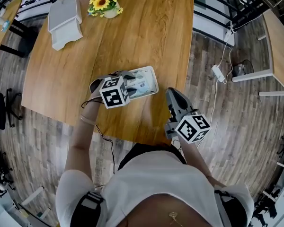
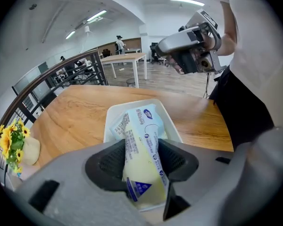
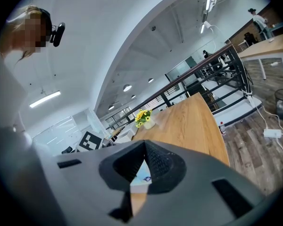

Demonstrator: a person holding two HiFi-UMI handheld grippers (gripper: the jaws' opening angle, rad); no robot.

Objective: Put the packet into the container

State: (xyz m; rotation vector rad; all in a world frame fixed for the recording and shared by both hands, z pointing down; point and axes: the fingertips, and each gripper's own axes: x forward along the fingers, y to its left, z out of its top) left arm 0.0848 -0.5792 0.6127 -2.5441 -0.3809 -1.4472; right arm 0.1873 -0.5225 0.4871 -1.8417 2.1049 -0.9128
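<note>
A pale yellow and blue packet (image 2: 141, 157) is pinched between the pads of my left gripper (image 2: 142, 166). Its far end hangs down into a white rectangular container (image 2: 114, 113) on the wooden table. In the head view the left gripper (image 1: 130, 82) sits over the near left end of the container (image 1: 153, 73), with the packet (image 1: 143, 85) lying along it. My right gripper (image 1: 172, 95) hovers to the right of the container near the table's front edge. Its jaws meet at the tips with nothing between them (image 3: 144, 143). It also shows in the left gripper view (image 2: 188, 51).
A vase of yellow flowers (image 1: 105, 1) and a white box-like object (image 1: 65, 19) stand at the table's far end. The table's front edge (image 1: 132, 138) is close to the person's body. A power strip with cables (image 1: 217, 72) lies on the floor at right.
</note>
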